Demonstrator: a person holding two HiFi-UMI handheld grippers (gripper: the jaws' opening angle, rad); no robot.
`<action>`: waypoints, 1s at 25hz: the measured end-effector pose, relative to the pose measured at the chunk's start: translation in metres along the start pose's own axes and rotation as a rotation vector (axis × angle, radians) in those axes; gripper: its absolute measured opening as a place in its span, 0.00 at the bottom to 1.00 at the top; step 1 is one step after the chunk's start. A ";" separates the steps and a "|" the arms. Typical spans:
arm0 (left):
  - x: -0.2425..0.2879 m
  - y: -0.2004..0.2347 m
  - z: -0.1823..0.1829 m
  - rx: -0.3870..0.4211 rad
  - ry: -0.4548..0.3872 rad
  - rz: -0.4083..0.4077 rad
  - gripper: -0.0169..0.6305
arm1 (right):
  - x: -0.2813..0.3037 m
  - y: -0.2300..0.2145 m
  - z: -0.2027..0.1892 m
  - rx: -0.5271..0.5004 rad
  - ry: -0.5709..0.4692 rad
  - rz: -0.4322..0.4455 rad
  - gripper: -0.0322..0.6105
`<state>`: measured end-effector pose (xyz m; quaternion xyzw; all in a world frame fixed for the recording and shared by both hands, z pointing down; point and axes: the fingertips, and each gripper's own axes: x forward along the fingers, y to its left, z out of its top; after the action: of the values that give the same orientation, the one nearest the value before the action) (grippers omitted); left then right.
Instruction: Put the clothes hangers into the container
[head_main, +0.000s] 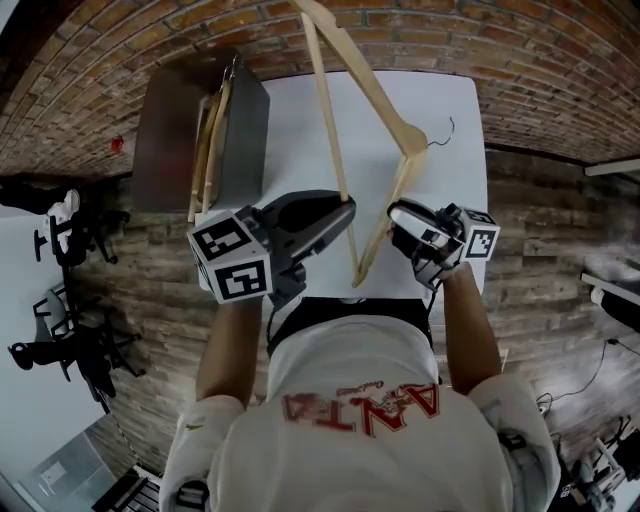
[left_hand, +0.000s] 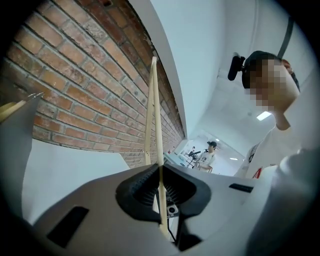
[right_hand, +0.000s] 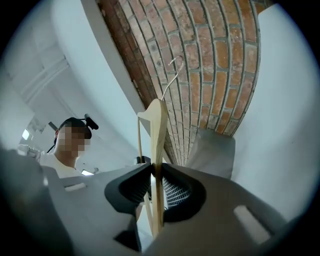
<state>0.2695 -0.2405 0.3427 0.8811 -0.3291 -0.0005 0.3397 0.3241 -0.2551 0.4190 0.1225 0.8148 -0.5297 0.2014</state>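
A pale wooden clothes hanger with a thin metal hook (head_main: 408, 145) is in the air above the white table (head_main: 440, 90), carried between both grippers. Its long crossbar runs from near the person's chest out to the far edge of the table, and its hook points to the right.

The left gripper (head_main: 345, 205) is clenched on the thin crossbar. In the left gripper view, the bar (left_hand: 155, 110) passes straight through the closed jaws (left_hand: 160, 170), which pinch it on both sides. The right gripper (head_main: 397, 213) grasps the hanger's sloping shoulder. In the right gripper view, the pads are pressed against the flat wood (right_hand: 159, 125) where it sits between the jaws (right_hand: 155, 170).

The dark grey box-shaped container (head_main: 245, 130) stands at the far left of the table, well apart from the lifted hanger. A few similar wooden hangers (head_main: 205, 150) already stand in it, leaning against one wall. I cannot tell how many there are.

Part of the job therefore looks done, and this hanger is on its way. It has yet to be carried left and away from the person to the container's opening, turned to line up with the stored hangers, lowered in and let go. No other loose hanger shows on the table, so this may be the last one.
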 end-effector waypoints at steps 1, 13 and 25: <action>-0.005 0.000 0.000 -0.001 -0.004 -0.008 0.07 | 0.003 0.004 -0.002 -0.014 0.003 -0.005 0.16; -0.110 -0.015 -0.001 -0.009 -0.092 -0.131 0.07 | 0.074 0.059 -0.064 -0.183 0.054 0.046 0.13; -0.238 -0.019 -0.019 -0.054 -0.238 -0.166 0.07 | 0.169 0.077 -0.148 -0.247 0.198 0.028 0.14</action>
<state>0.0984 -0.0807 0.2933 0.8896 -0.2927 -0.1417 0.3206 0.1763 -0.0912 0.3319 0.1597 0.8878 -0.4079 0.1411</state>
